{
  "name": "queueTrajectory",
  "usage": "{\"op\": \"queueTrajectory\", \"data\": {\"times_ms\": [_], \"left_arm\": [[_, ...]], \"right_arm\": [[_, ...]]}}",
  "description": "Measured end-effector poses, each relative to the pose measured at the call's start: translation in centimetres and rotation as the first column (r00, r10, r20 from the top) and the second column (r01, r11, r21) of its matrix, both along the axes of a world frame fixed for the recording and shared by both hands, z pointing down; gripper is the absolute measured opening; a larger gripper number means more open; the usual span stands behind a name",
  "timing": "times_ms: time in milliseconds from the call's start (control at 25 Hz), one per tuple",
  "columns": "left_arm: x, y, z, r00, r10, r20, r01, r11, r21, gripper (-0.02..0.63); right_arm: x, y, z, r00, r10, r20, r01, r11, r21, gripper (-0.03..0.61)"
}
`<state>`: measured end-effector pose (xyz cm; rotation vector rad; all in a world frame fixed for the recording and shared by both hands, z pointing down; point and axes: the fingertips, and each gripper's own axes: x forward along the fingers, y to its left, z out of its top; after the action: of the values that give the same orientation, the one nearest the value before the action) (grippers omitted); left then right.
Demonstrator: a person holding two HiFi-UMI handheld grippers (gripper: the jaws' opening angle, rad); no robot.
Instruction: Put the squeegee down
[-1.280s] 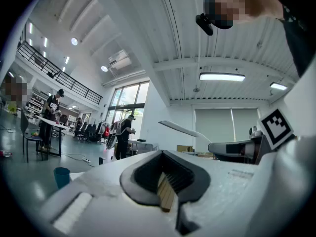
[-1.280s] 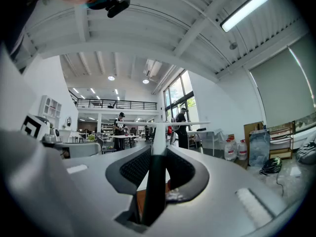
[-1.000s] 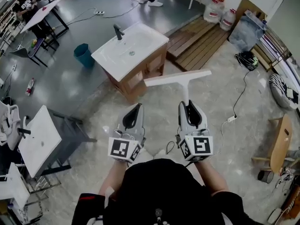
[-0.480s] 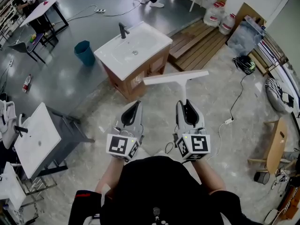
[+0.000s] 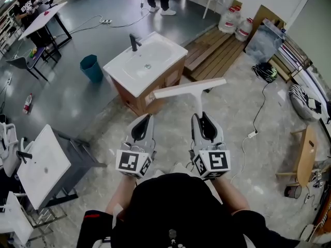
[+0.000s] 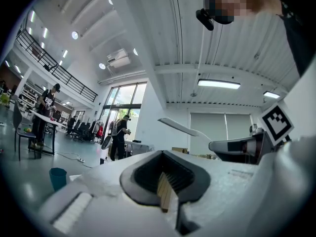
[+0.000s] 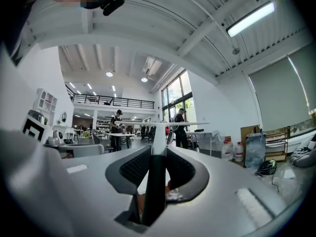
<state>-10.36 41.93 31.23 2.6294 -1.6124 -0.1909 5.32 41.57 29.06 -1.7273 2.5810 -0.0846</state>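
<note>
Squeegee [image 5: 190, 88]: white and T-shaped, up in the air and resting on nothing. Its long blade lies crosswise out ahead of the right gripper.
Handle: a slim stem that runs from the middle of the blade straight back into the right gripper's jaws.
Right gripper [image 5: 202, 119]: clenched on the squeegee's handle. In the right gripper view the stem [image 7: 157, 147] sits between the two dark pads, one on each side, and the blade spans the scene beyond the fingertips.
Left gripper [image 5: 146, 123]: just beside the right one, pointing the same way, and apart from the squeegee. Its jaws are closed together with nothing in them. From its own view the blade [image 6: 180, 127] shows off to the right.
Below the blade: pale stone floor [image 5: 238, 154]. In the head view the blade's left end overlaps the corner of a wooden sink cabinet [image 5: 155, 84].
Sink cabinet: it has a white basin [image 5: 147, 61] and a dark faucet [image 5: 134, 41].
Further out: a teal bin [image 5: 90, 67] to the left of the cabinet, wooden planks [image 5: 214, 48] beyond it, water jugs [image 5: 235, 22] near the wall, and a white table [image 5: 44, 161] at the left edge.
</note>
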Motion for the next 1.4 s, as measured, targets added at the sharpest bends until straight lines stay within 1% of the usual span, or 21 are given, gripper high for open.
{"op": "queueTrajectory", "data": {"times_ms": [160,360,560,760,1200,1400], "left_arm": [[0.2,-0.9,0.0,1.000,0.019,-0.006,-0.019,1.000,-0.001,0.002],[0.8,-1.9,0.5,0.999,0.041,0.007,-0.041,0.999,-0.002,0.002],[0.8,-3.8,1.0,1.000,0.020,0.021,-0.020,1.000,-0.012,0.002],[1.5,-6.5,1.2,1.000,0.009,0.025,-0.009,1.000,-0.017,0.002],[6.3,-14.8,1.9,1.000,0.016,0.019,-0.016,0.999,-0.037,0.002],[9.2,-18.5,1.6,1.000,0.009,0.020,-0.008,0.999,-0.039,0.002]], "right_arm": [[0.7,-0.4,-0.1,1.000,0.025,-0.003,-0.025,1.000,-0.003,0.100],[1.3,-1.8,0.6,0.998,0.050,0.023,-0.050,0.999,-0.011,0.100],[1.1,-3.8,1.2,1.000,0.025,0.018,-0.024,1.000,-0.010,0.100],[1.7,-6.8,1.7,1.000,0.011,0.019,-0.011,1.000,-0.027,0.100],[6.1,-15.5,2.3,1.000,0.005,0.027,-0.004,0.999,-0.039,0.100],[8.2,-19.1,2.2,1.000,-0.026,0.017,0.026,0.999,-0.044,0.100]]}}
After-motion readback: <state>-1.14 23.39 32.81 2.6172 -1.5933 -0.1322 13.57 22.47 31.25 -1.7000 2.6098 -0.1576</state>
